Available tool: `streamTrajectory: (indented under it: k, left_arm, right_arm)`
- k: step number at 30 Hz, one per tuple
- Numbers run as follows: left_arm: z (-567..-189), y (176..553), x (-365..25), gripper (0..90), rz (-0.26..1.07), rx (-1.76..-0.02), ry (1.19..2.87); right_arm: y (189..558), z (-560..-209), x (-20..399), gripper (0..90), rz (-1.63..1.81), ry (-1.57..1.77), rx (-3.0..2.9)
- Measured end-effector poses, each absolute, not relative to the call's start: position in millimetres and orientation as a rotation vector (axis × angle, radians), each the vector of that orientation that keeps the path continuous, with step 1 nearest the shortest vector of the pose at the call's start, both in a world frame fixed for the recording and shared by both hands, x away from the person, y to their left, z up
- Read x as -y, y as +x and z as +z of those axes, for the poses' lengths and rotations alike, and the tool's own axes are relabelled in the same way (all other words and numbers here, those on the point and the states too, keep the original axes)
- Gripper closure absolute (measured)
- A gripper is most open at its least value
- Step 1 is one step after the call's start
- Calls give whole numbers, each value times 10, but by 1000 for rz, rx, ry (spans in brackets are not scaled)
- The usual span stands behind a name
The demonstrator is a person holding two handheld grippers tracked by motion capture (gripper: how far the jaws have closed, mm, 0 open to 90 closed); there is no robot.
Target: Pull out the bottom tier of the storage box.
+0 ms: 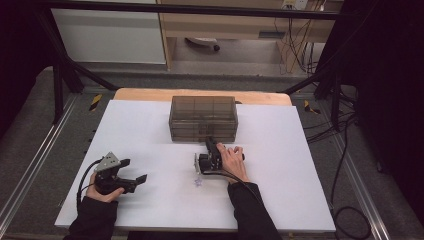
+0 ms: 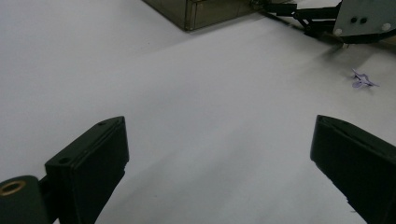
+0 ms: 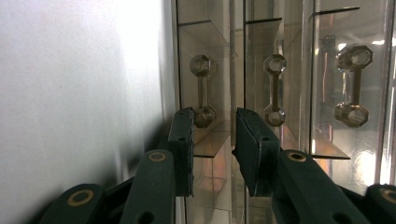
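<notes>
Drawer box (image 1: 203, 119) faces the nearly closed, empty right gripper (image 1: 209, 142); paper scrap (image 1: 198, 182) lies nearby.

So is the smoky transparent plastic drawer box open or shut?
Shut: the smoky transparent plastic drawer box shows flush fronts, no drawer pulled out.

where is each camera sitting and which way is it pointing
High view: above the person's side of the table, facing forward and down; shows both sleeves, the left gripper and the right gripper at the drawer box.
Left gripper view: on the left gripper, looking low across the white surface between wide jaws, toward the box corner.
Right gripper view: on the right gripper, rolled sideways, facing the drawer handles.
Shared: the high view and left gripper view both show a small purple scrap.
</notes>
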State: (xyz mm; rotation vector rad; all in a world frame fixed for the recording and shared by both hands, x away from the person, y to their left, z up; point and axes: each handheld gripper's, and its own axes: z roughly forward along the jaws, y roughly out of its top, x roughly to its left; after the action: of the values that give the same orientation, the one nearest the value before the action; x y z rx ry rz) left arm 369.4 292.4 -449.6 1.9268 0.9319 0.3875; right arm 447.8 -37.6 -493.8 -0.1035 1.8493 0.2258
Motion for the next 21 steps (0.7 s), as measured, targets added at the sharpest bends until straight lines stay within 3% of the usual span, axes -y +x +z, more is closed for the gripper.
streamTrajectory:
  k: [21]
  left_arm:
    - [-4495,3692,-2923,37,389,-932,1926]
  right_arm:
    - [4407,-4936,387,686,234,-118,-1850]
